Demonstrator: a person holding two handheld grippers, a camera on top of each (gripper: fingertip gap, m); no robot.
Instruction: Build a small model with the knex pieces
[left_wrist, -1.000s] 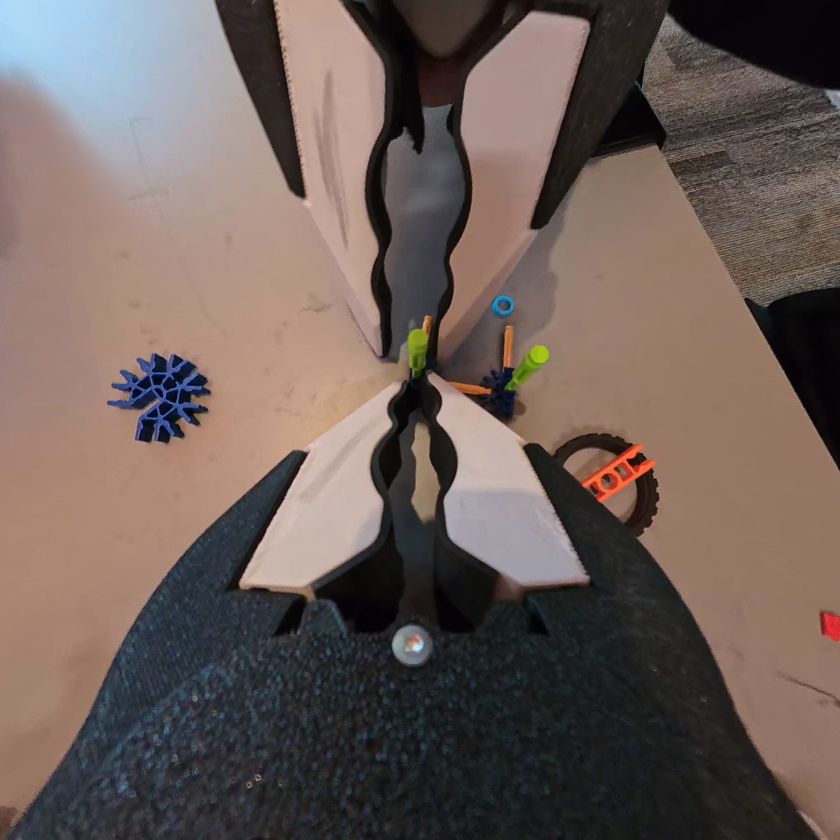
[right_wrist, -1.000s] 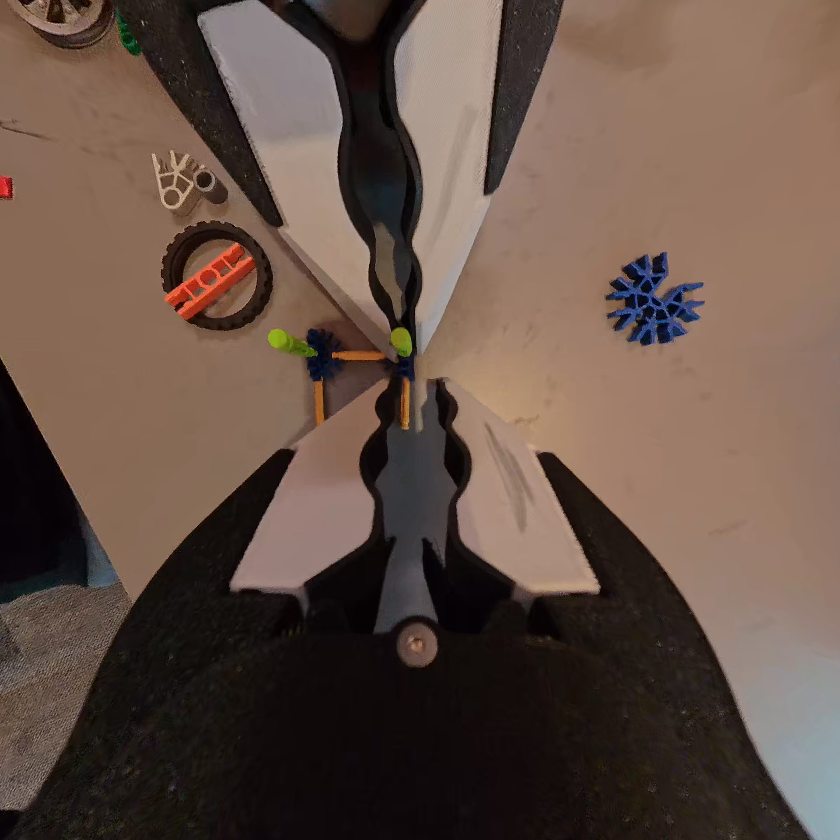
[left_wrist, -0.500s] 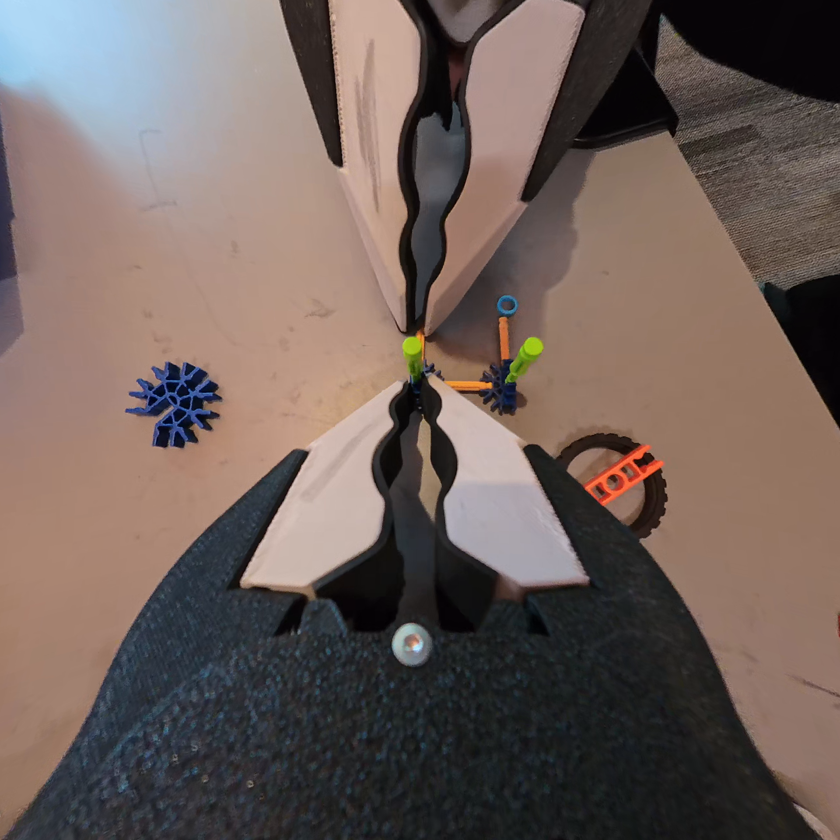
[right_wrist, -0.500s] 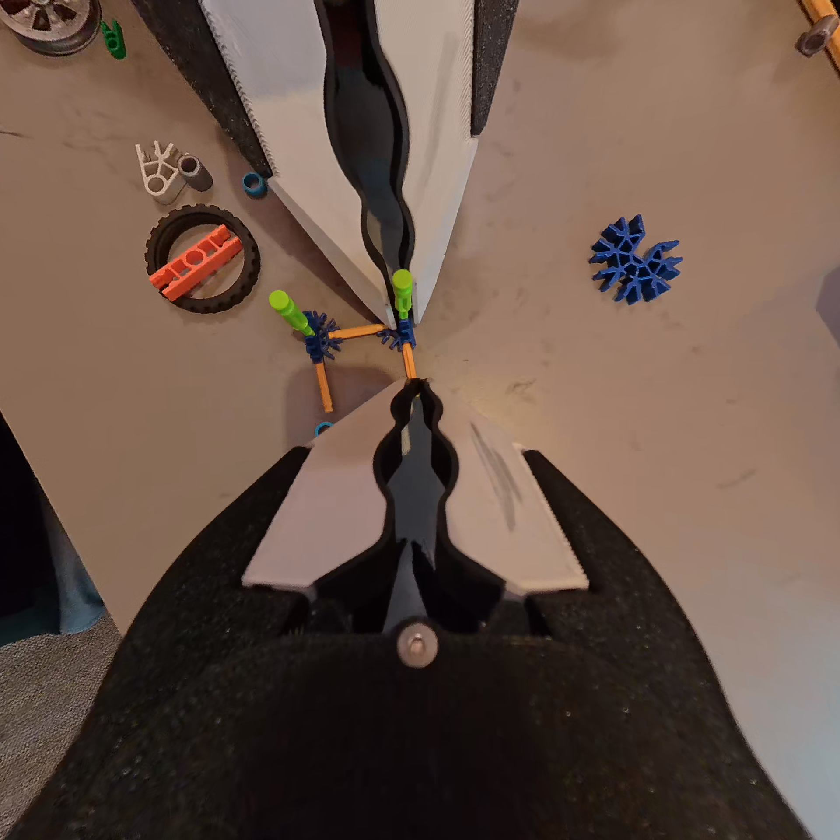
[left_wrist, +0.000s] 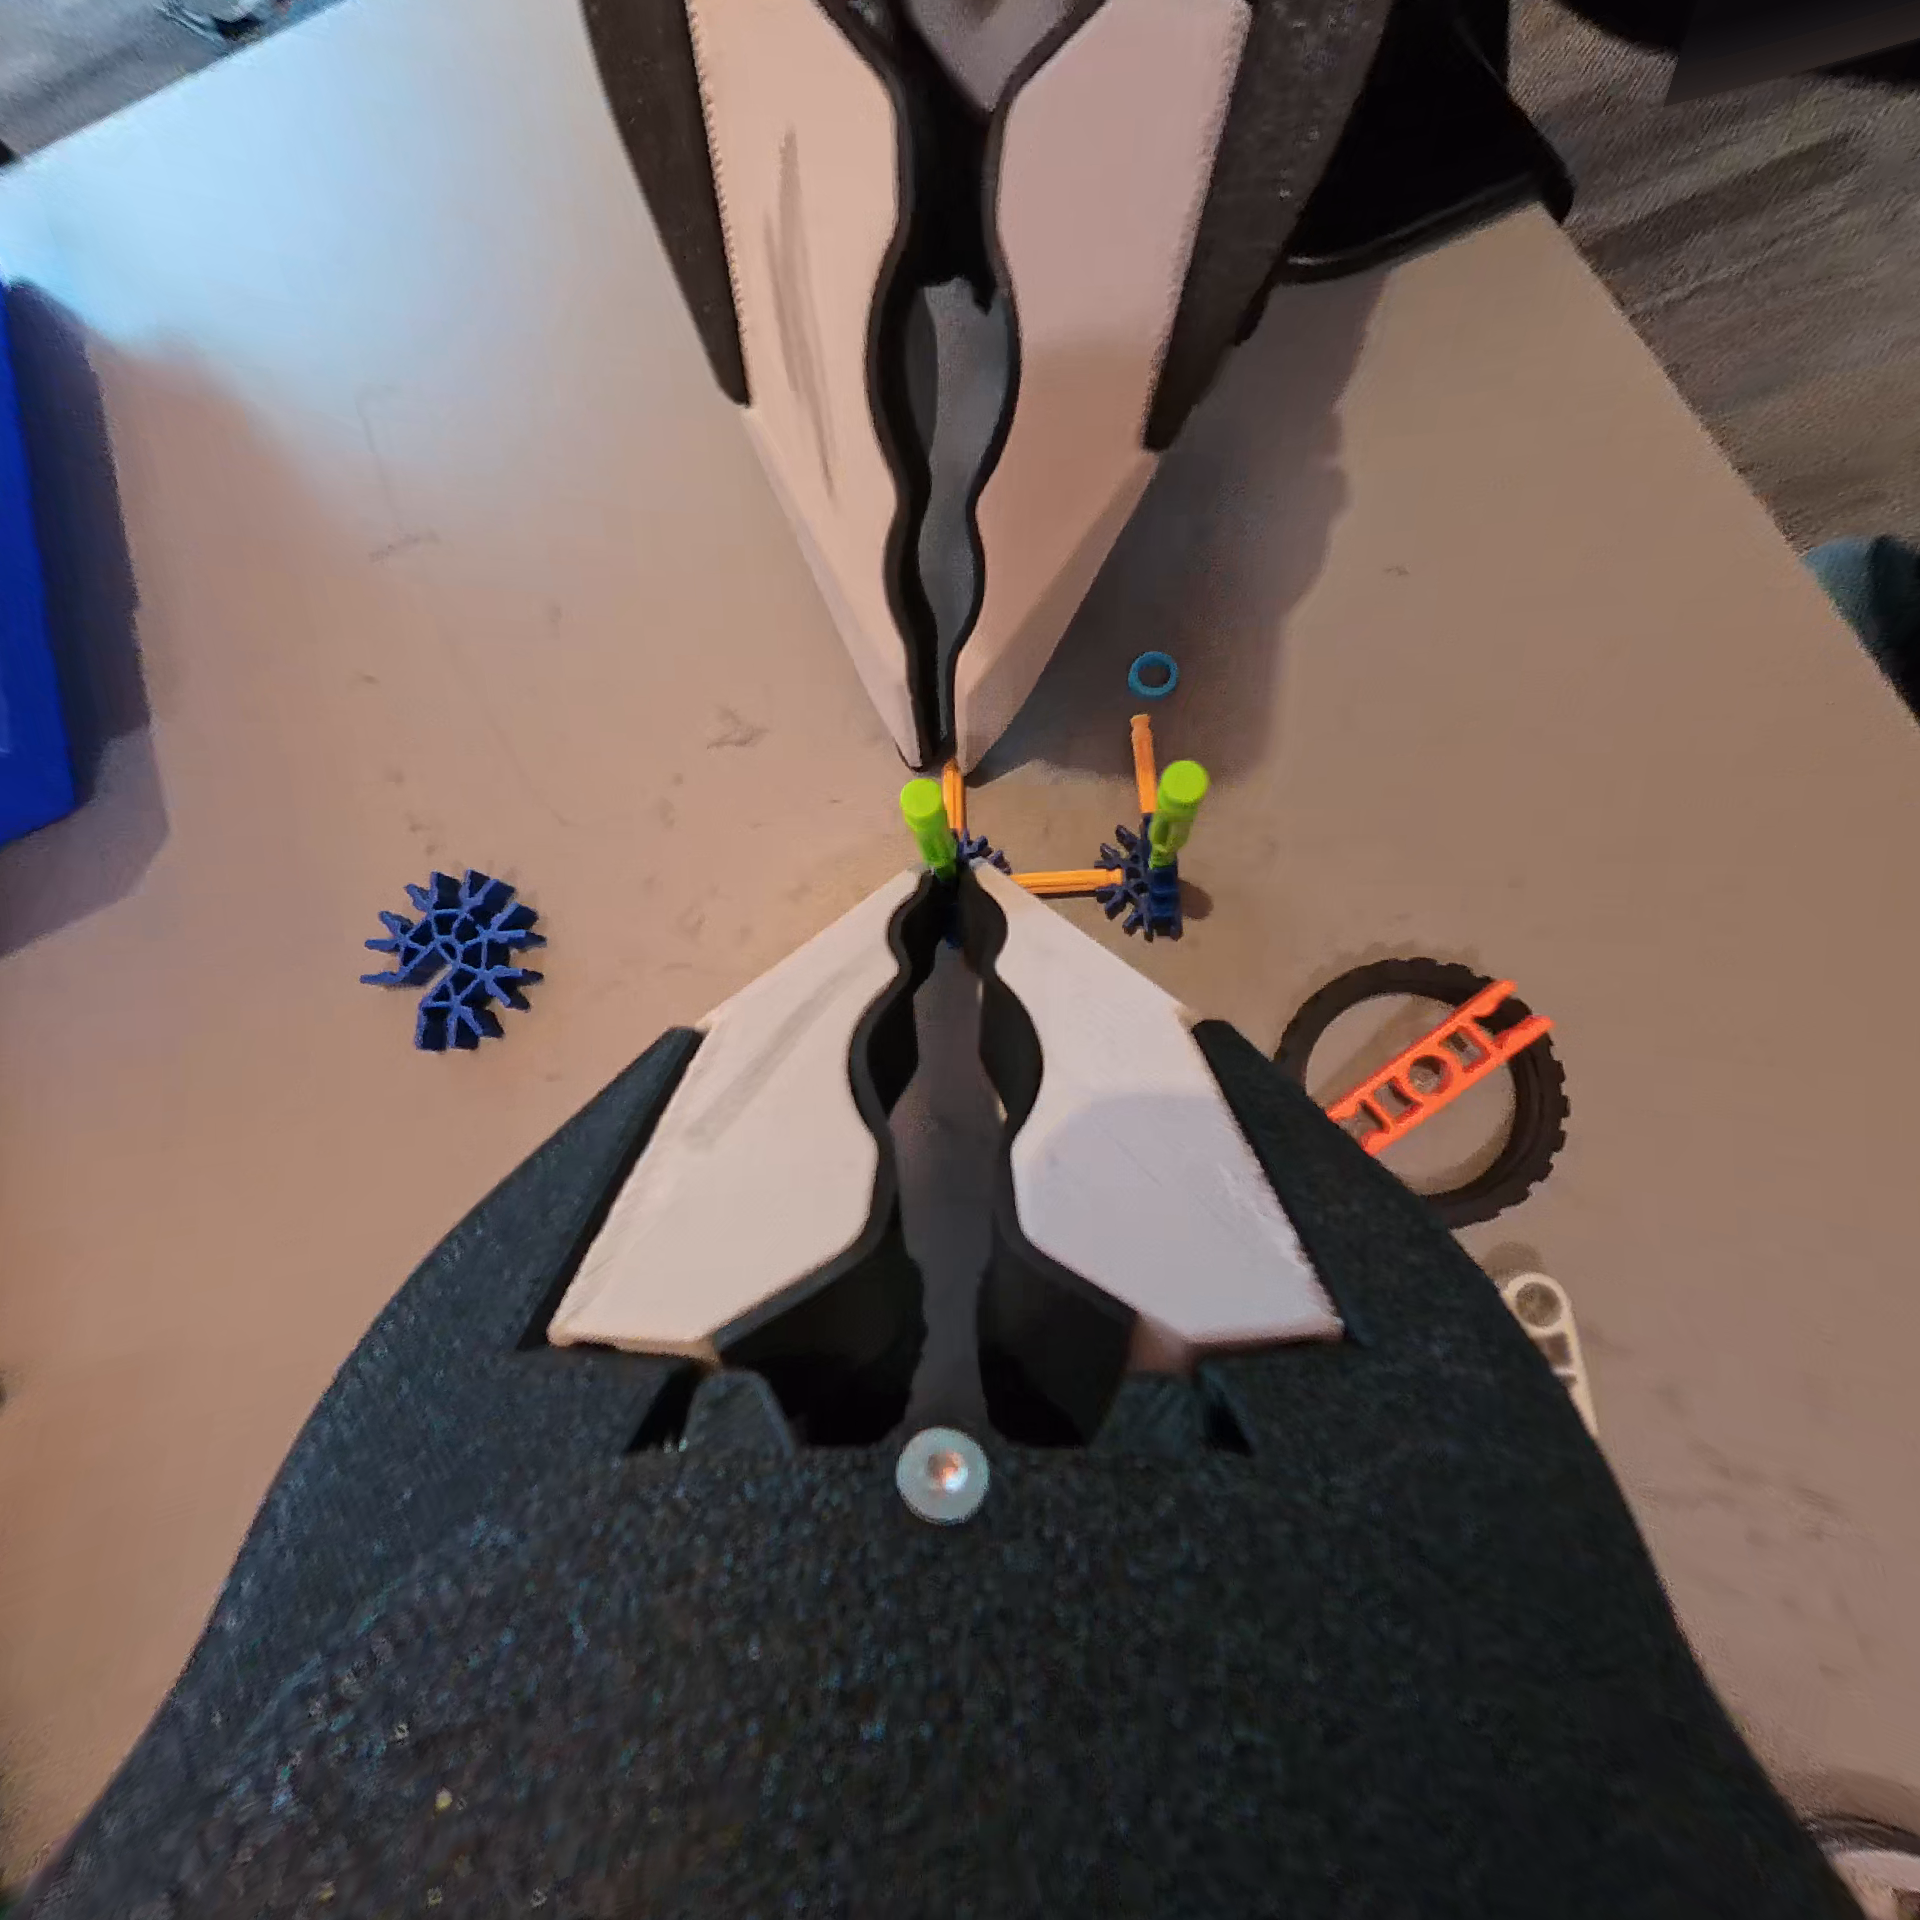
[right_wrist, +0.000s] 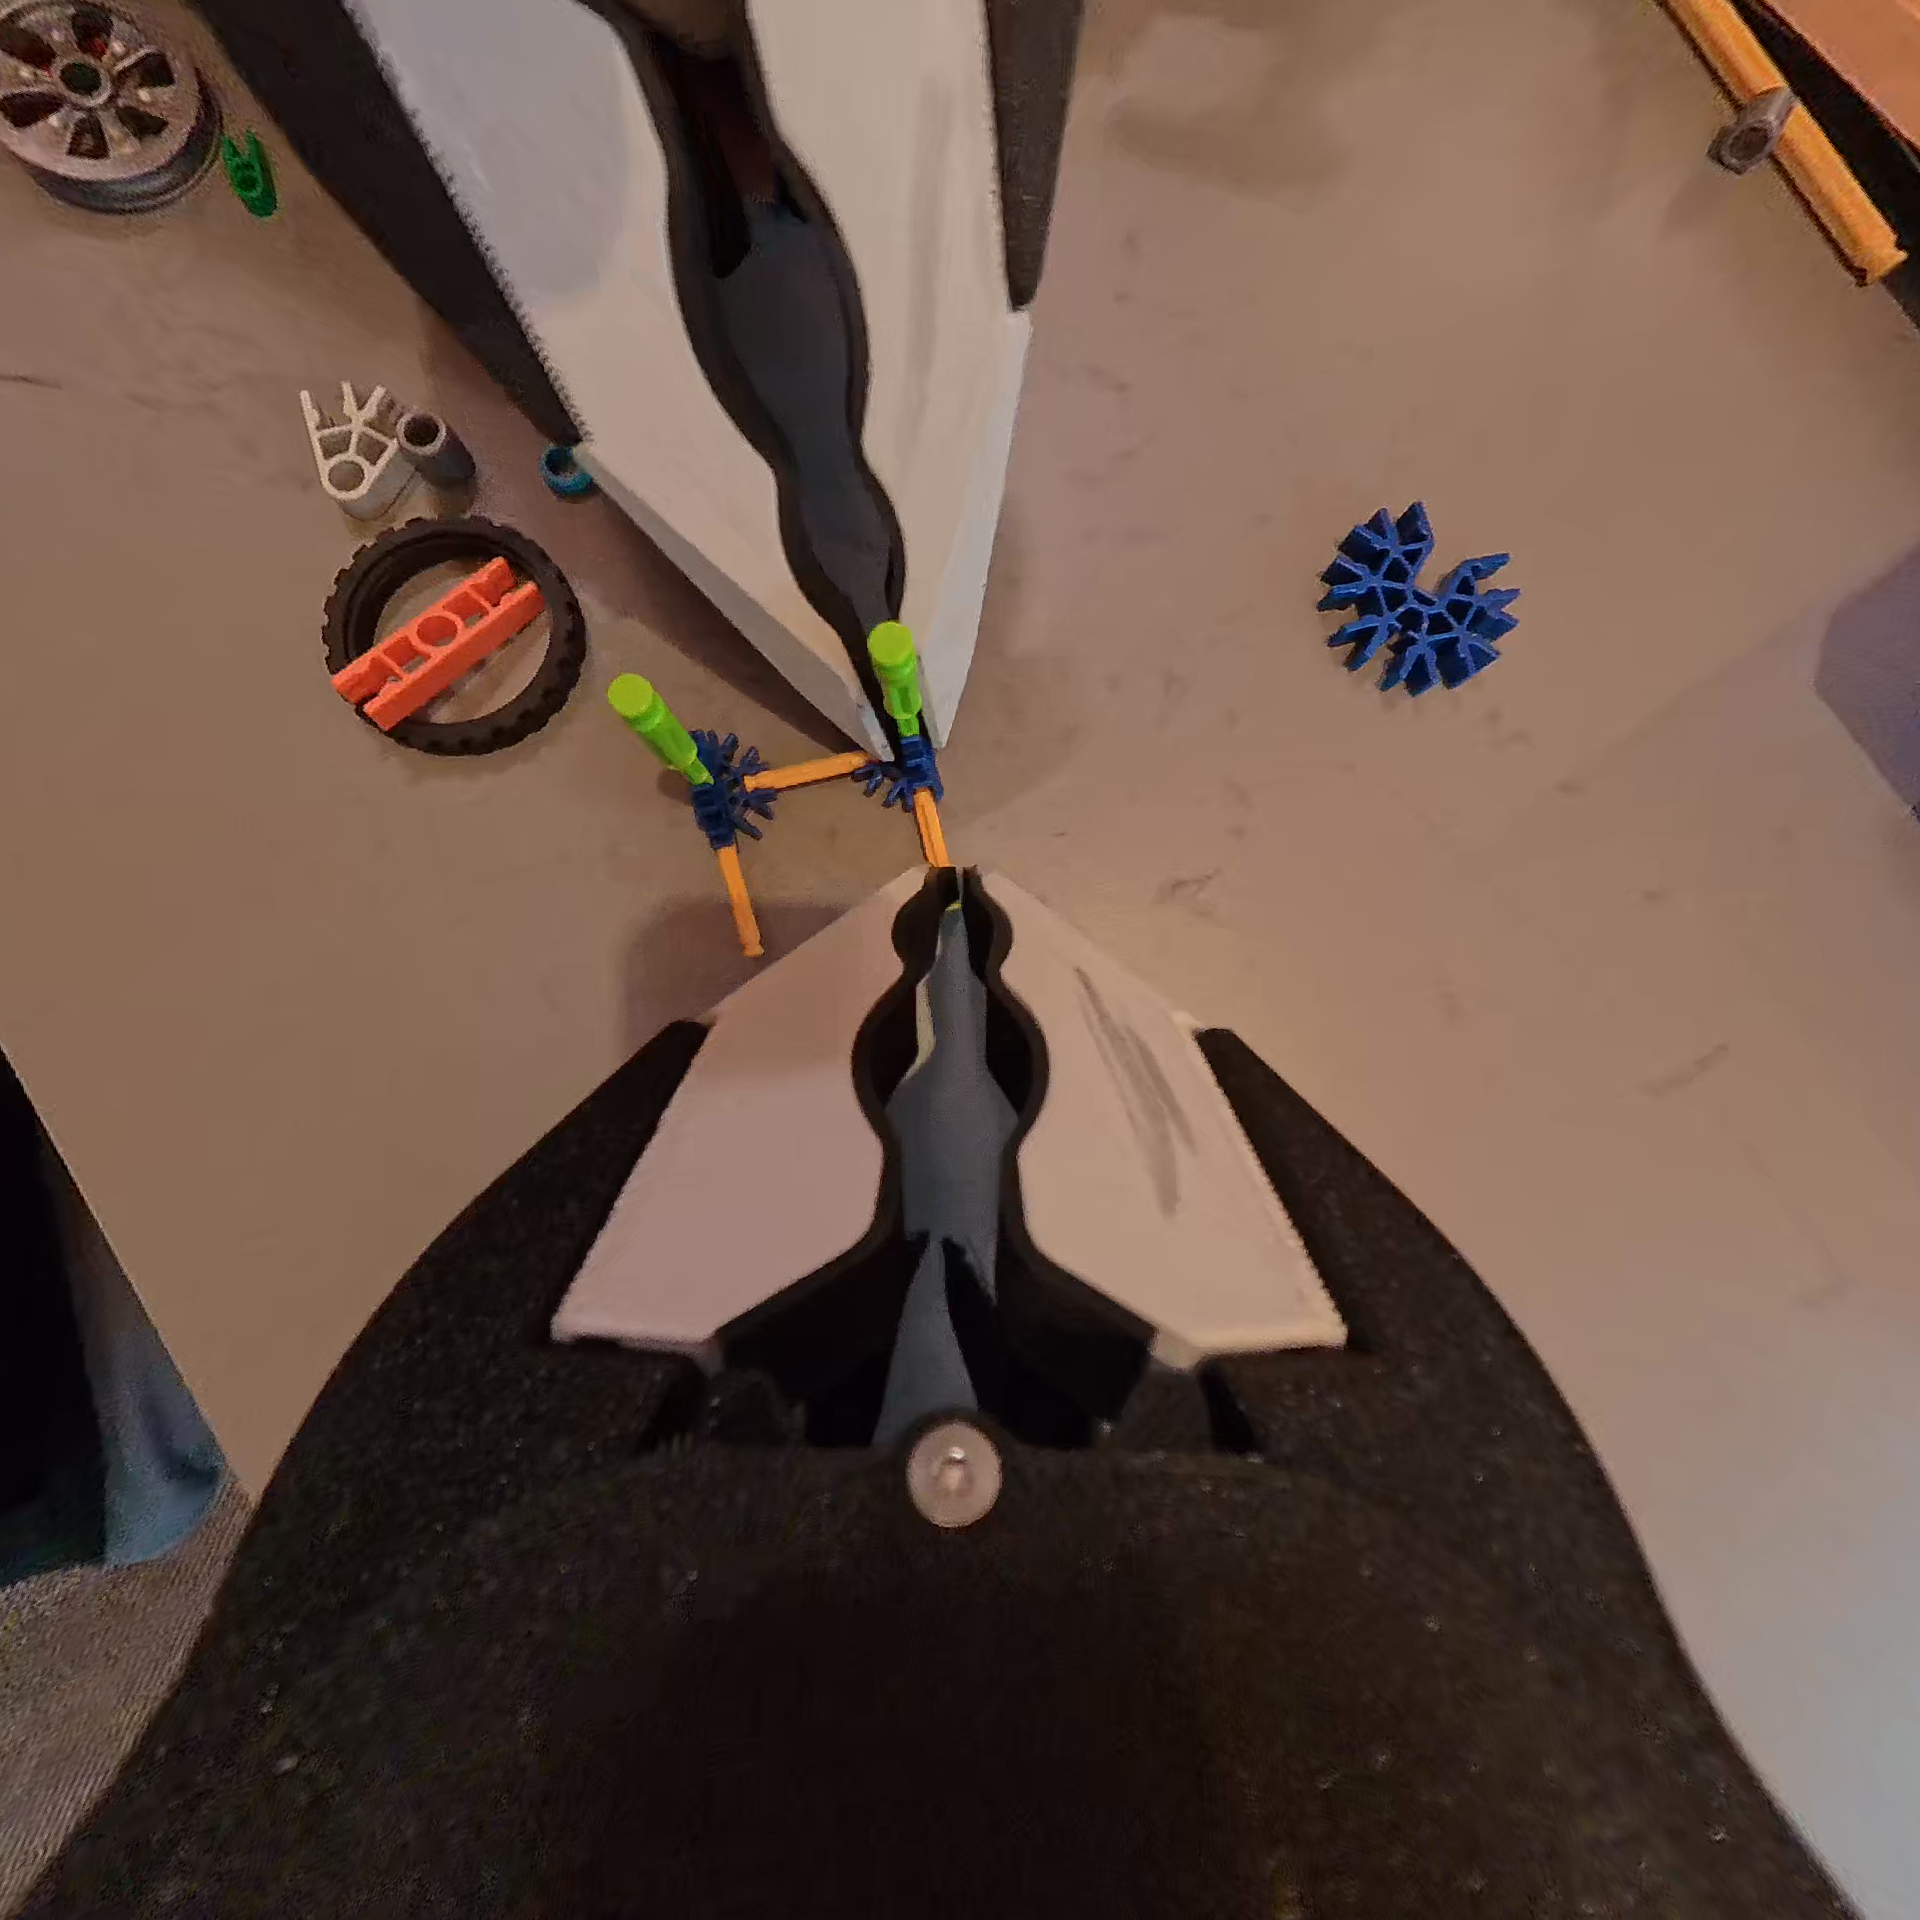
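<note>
A small rod-and-connector assembly (left_wrist: 1060, 880) lies on the tan table: two blue snowflake connectors joined by an orange rod, each with an upright green rod (left_wrist: 1179, 805) and an orange rod sticking out. My left gripper (left_wrist: 948, 883) is shut on the near blue connector, just under its green rod (left_wrist: 925, 821). My right gripper (right_wrist: 948, 875) faces it and is shut on the end of that connector's orange rod (right_wrist: 928, 826). In the right wrist view the left gripper (right_wrist: 906, 740) comes in from the top, and the assembly (right_wrist: 805, 774) lies between the two.
A larger blue snowflake connector (left_wrist: 457, 956) (right_wrist: 1418, 603) lies apart. A black tyre (left_wrist: 1392, 975) (right_wrist: 457, 740) holds an orange piece (left_wrist: 1439, 1075). Nearby are a blue ring (left_wrist: 1153, 675), a white connector (right_wrist: 358, 452), a wheel hub (right_wrist: 94, 104) and a long orange rod (right_wrist: 1787, 135). The table edge runs along the right in the left wrist view. The tips of both grippers are at nearly the same place.
The right gripper has drawn back from the connector, so more of the orange rod shows between the two grippers. The left gripper keeps its hold on the connector.
</note>
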